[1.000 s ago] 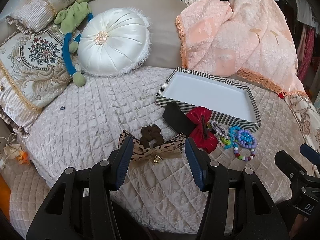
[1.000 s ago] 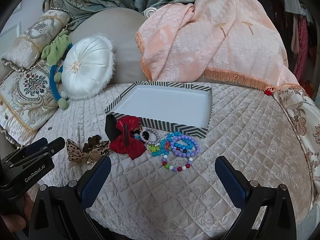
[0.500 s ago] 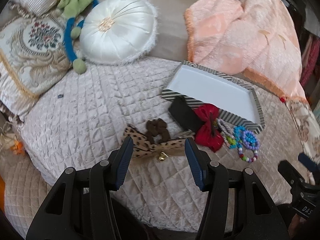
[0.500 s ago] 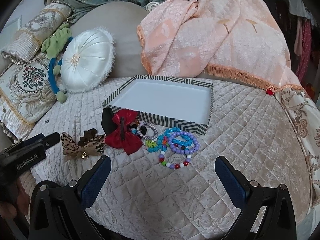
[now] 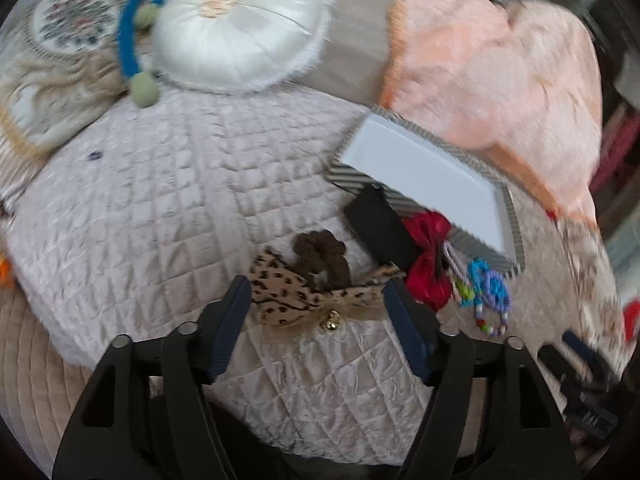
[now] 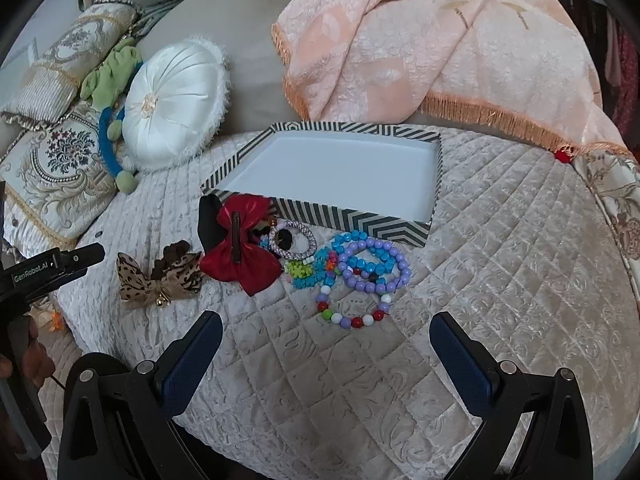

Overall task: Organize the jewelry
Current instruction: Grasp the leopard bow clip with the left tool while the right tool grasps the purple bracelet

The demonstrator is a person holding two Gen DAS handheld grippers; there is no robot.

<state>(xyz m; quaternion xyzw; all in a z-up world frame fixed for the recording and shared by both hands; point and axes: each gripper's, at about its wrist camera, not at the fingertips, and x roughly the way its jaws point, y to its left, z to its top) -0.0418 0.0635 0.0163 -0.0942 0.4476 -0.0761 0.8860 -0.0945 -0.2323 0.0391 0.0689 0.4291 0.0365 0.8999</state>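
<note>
While your left gripper [image 5: 318, 312], marked "GenRobot.AI", gaped around the leopard bow [image 5: 316, 298], your right gripper [image 6: 326, 354] stood wide before the bead bracelets [image 6: 366, 270] beside the striped tray [image 6: 384, 228].

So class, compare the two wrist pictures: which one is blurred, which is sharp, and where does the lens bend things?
Left wrist view: motion blur smears the peach blanket and striped tray; the gripper's own fingers stay sharp. Right wrist view: crisp, with each bead bracelet distinct. Both: fisheye curves the quilted bed edge, with dark vignetted corners.
</note>
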